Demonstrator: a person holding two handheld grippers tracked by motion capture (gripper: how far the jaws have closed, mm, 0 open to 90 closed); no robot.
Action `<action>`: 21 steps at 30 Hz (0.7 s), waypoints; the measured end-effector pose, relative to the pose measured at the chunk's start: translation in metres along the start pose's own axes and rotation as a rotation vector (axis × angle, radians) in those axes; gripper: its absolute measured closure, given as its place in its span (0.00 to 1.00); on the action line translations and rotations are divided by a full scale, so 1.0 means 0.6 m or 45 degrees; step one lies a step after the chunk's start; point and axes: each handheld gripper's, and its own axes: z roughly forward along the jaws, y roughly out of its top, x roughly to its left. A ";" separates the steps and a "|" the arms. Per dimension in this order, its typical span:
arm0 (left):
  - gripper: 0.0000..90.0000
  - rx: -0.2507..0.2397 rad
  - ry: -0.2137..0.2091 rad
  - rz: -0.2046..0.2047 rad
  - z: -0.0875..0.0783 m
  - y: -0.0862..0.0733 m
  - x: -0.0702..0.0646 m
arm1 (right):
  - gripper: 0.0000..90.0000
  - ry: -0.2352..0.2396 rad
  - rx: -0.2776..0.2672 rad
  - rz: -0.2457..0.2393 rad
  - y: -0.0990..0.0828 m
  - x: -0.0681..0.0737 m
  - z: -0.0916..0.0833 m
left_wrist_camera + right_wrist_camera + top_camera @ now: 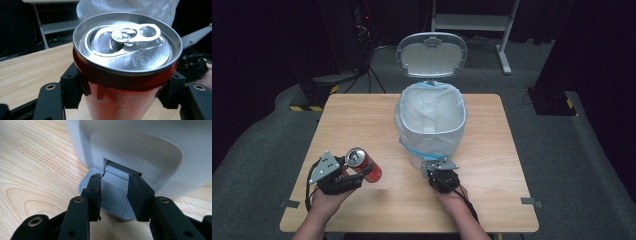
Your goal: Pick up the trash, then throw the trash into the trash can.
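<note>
Clamping the red aluminium drink can [363, 165] above the wooden tabletop [362, 120], the left claw [346, 176] should have carried it upright over the lined white pedal bin [431, 120]; the right claw [114, 192], parted, pressed the grey pedal [110, 195].

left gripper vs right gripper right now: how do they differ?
Left gripper is shut on a red aluminium drink can, lifted off the wooden table; right gripper clamps nothing. In the right gripper view, its jaws press down on the grey ribbed pedal of the white lined step bin, whose lid stands open, gap between them. Left tilts toward the bin; right sits low at its base. Both are black, hand-held.
</note>
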 end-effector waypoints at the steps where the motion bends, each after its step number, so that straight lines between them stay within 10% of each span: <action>1: 0.38 -0.005 0.002 0.002 -0.001 0.002 0.001 | 0.71 -0.002 0.001 0.000 0.000 0.000 0.000; 21: 0.38 -0.126 0.001 0.018 0.016 0.064 -0.001 | 0.71 -0.003 -0.006 0.002 -0.001 0.001 0.000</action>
